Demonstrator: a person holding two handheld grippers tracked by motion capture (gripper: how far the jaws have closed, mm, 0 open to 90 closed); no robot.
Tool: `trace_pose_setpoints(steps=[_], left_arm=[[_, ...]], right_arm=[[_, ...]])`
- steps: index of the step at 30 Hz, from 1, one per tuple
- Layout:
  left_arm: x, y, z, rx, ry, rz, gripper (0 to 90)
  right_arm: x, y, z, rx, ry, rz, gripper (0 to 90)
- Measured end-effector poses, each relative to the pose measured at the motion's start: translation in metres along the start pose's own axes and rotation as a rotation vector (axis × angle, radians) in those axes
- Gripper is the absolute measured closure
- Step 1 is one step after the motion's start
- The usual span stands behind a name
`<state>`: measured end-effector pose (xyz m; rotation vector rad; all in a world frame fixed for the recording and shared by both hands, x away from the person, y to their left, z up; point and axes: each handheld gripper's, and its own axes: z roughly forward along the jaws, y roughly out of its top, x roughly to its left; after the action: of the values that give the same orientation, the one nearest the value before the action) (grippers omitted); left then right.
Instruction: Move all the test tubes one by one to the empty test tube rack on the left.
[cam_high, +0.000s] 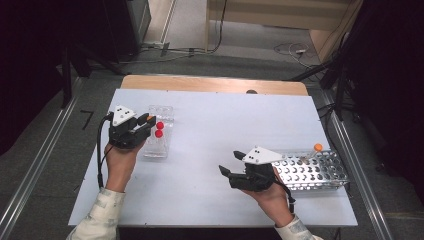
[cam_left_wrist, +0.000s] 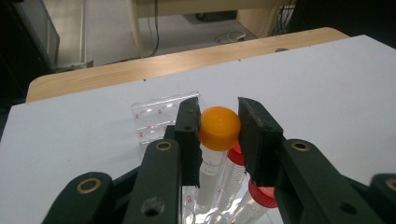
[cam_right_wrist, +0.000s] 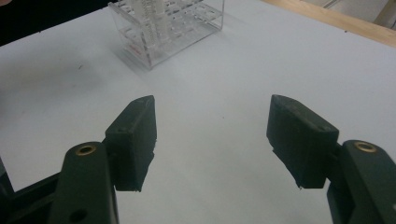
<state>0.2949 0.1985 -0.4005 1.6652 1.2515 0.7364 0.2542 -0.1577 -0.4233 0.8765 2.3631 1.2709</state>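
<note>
Now the left gripper (cam_left_wrist: 219, 133) pinches the orange cap (cam_left_wrist: 220, 128) of a tube (cam_left_wrist: 210, 175) standing upright at frame centre; the right gripper (cam_right_wrist: 210, 140) gapes wide.

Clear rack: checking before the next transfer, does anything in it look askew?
Yes. In the clear rack, the two red-capped tubes lean rather than stand upright; the orange-capped tube sits between the left gripper fingers.

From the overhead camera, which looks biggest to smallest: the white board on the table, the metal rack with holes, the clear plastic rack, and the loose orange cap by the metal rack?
1. White board
2. Metal rack
3. Clear plastic rack, though the hand partly covers it
4. Orange cap
</note>
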Motion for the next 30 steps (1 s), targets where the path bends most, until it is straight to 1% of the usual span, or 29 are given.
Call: trace_pose_setpoints(steps=[4,12,18,20,22,25,27,30], left_arm=[[0.0013,-0.0019,0.0011,0.006,-0.002,-0.007,70.3],[0.0013,-0.0049,0.0043,0.022,0.003,0.000,69.8],[0.0032,-0.0068,0.0054,0.029,-0.004,-0.018,69.4],[0.0044,-0.0069,0.0056,0.036,-0.020,-0.029,69.1],[0.0056,-0.0072,0.0061,0.040,-0.025,-0.038,67.2],[0.0065,-0.0074,0.0060,0.046,-0.020,-0.045,64.1],[0.0069,-0.0072,0.0048,0.041,-0.016,-0.049,63.2],[0.0078,-0.0067,0.0030,0.034,-0.026,-0.062,60.2]], right_arm=[[0.0001,-0.0001,0.0001,0.002,0.000,-0.002,31.4],[0.0001,-0.0002,0.0000,0.002,0.000,-0.001,31.4],[0.0001,-0.0003,-0.0002,0.002,-0.001,-0.001,31.4],[0.0000,-0.0003,-0.0003,0.002,-0.002,0.000,31.4],[-0.0002,-0.0004,-0.0002,0.001,-0.002,-0.003,31.4],[-0.0005,-0.0004,-0.0004,0.001,-0.004,-0.001,31.4],[-0.0009,-0.0004,-0.0002,0.000,-0.004,-0.001,31.4],[-0.0010,-0.0003,-0.0010,-0.001,-0.005,-0.003,31.4]])
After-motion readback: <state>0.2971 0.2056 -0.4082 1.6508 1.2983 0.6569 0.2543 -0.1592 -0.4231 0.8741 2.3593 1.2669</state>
